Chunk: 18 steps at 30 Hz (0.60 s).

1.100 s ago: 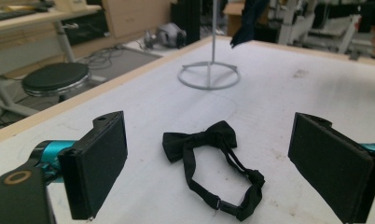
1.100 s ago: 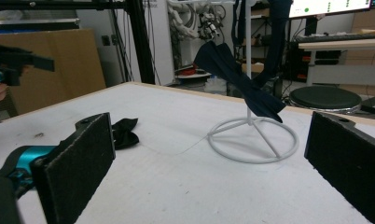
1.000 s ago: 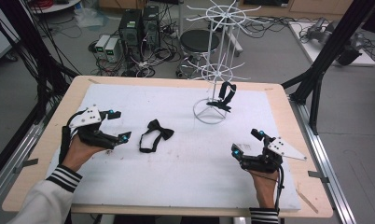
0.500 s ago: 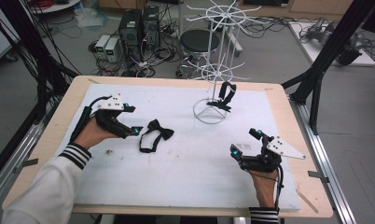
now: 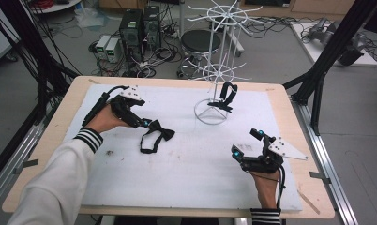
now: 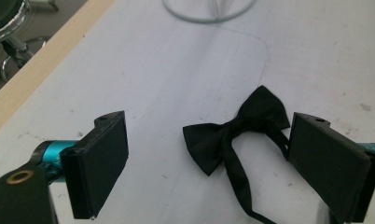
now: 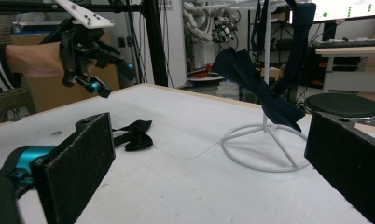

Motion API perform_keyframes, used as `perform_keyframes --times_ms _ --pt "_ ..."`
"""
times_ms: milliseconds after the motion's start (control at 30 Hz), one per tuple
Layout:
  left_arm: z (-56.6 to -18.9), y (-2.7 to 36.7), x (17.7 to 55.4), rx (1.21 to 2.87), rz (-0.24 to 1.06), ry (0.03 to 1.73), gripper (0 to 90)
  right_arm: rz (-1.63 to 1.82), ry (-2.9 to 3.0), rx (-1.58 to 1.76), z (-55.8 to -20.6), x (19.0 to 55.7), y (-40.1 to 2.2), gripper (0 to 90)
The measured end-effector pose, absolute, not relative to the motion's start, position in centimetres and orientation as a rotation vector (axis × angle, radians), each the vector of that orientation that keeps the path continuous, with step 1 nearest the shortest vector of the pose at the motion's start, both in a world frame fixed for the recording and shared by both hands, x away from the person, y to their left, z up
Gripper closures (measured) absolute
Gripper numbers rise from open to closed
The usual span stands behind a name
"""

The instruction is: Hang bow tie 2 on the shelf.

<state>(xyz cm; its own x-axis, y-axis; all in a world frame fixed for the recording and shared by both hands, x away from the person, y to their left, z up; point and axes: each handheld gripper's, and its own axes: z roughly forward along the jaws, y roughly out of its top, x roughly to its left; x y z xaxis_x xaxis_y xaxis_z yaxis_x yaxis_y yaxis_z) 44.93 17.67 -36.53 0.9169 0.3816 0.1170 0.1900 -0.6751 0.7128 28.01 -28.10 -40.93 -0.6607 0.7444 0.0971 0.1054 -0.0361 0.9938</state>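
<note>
A black bow tie (image 5: 159, 135) (image 6: 237, 130) (image 7: 135, 135) lies flat on the white mat, its strap trailing toward the person. My left gripper (image 5: 145, 123) (image 6: 209, 158) hovers just left of it, open, with the tie between and beyond the two jaws. A white wire stand (image 5: 219, 79) (image 7: 265, 135) rises at the back of the mat with a dark bow tie (image 5: 226, 96) (image 7: 260, 88) hung on a low arm. My right gripper (image 5: 245, 143) (image 7: 209, 172) rests open at the front right, holding nothing. The left gripper (image 7: 94, 58) also appears far off in the right gripper view.
The white mat (image 5: 191, 159) covers a wooden table (image 5: 280, 93). Black frame posts (image 5: 327, 61) stand at the right, and computers, cables and a stool (image 5: 200, 42) sit on the floor behind the table.
My left gripper has travelled right and forward from the left edge to the black bow tie. The right gripper has stayed in place.
</note>
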Motion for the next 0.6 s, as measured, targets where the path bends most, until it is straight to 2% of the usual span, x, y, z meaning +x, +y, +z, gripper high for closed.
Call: perform_keyframes --times_ms 600 --pt "-37.7 14.1 47.1 2.513 0.276 0.218 20.0 1.751 1.761 0.888 -40.7 27.7 -28.3 0.8"
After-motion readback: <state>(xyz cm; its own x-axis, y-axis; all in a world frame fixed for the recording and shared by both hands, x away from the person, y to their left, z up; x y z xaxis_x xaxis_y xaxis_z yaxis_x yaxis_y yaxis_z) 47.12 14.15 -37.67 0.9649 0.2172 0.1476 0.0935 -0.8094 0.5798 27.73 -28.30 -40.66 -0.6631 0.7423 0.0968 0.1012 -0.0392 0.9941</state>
